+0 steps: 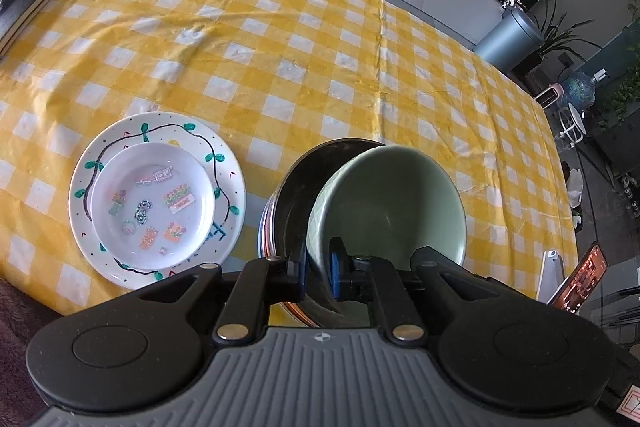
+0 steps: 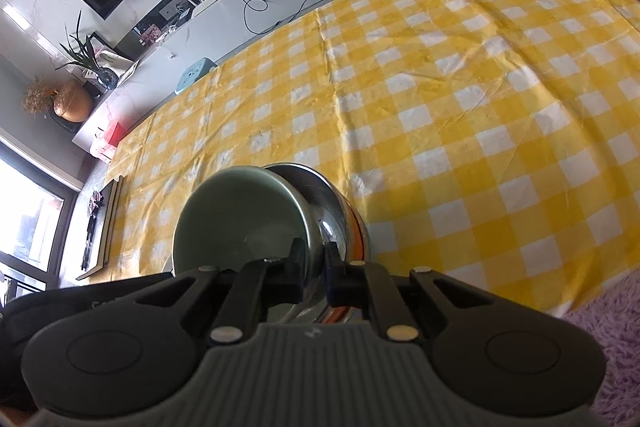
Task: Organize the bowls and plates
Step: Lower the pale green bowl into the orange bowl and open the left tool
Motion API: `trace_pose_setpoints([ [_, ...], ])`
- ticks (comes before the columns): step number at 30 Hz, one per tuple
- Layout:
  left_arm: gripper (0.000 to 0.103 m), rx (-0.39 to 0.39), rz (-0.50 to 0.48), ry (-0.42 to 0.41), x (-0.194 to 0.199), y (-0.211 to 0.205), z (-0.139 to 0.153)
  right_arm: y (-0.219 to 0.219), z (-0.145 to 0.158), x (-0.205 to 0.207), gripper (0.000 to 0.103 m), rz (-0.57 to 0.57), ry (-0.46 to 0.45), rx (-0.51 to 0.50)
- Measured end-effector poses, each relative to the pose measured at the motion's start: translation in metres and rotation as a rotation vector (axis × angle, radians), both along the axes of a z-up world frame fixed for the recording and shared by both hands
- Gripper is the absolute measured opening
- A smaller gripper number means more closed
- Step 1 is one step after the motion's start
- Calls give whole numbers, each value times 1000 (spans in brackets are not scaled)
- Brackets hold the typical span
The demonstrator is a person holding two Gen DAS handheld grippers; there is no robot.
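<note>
Off to the left of the left gripper (image 1: 316, 273), and well apart from it, the stacked plates sit finished: a small white dish (image 1: 151, 205) with printed stickers rests centred in a larger plate (image 1: 100, 155) with a painted vine border, on the yellow checked tablecloth (image 1: 280, 47). Straight ahead of that gripper, its pads are clamped on the near wall of the green bowl (image 1: 396, 195), one pad outside and one inside the rim. The bowl is tilted and leans into a steel bowl (image 1: 296, 183) with a dark inside and an orange-striped outer wall. Seen from the right wrist, the right gripper (image 2: 314, 269) is pinched shut on the near rim of that steel bowl (image 2: 324, 187), with the green bowl (image 2: 240, 211) lying to the left of its fingers, partly nested inside. The step in hand looks like seating the green bowl into the steel one, both bowls being held by the edge. To do it well, I would keep the right grip steady so the steel bowl cannot skid on the loose cloth, then level the green bowl before letting it down, so that its base meets the steel bottom flat rather than on an edge. A one-sided grip on glazed ceramic can slip, so I would release only once the bowl is fully resting.
</note>
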State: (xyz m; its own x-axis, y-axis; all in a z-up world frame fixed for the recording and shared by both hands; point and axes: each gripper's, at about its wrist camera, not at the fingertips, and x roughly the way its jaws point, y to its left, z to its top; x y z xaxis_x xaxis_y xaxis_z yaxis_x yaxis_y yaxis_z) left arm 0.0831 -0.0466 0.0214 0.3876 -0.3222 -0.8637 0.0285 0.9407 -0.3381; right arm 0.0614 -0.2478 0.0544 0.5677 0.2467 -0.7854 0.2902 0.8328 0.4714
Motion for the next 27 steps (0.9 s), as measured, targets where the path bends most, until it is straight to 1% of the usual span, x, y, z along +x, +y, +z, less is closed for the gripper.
trace_pose_setpoints([
  [3,13,10,-6,-2,1,0,0,1,-4,3,7,11,11,1],
  [7,14,34,-38,-13,1,-4,1,2,-4,4,7,15,18,-14],
  [11,14,65,-54,-40,0,-7,3,6,-3,5,8,27,17,-42],
  [16,14,42,-49,-42,0,-1,4,9,-2,6,8,39,13,-79],
  [27,14,38,-52,-60,0,2,8,15,-1,6,8,58,8,-119],
])
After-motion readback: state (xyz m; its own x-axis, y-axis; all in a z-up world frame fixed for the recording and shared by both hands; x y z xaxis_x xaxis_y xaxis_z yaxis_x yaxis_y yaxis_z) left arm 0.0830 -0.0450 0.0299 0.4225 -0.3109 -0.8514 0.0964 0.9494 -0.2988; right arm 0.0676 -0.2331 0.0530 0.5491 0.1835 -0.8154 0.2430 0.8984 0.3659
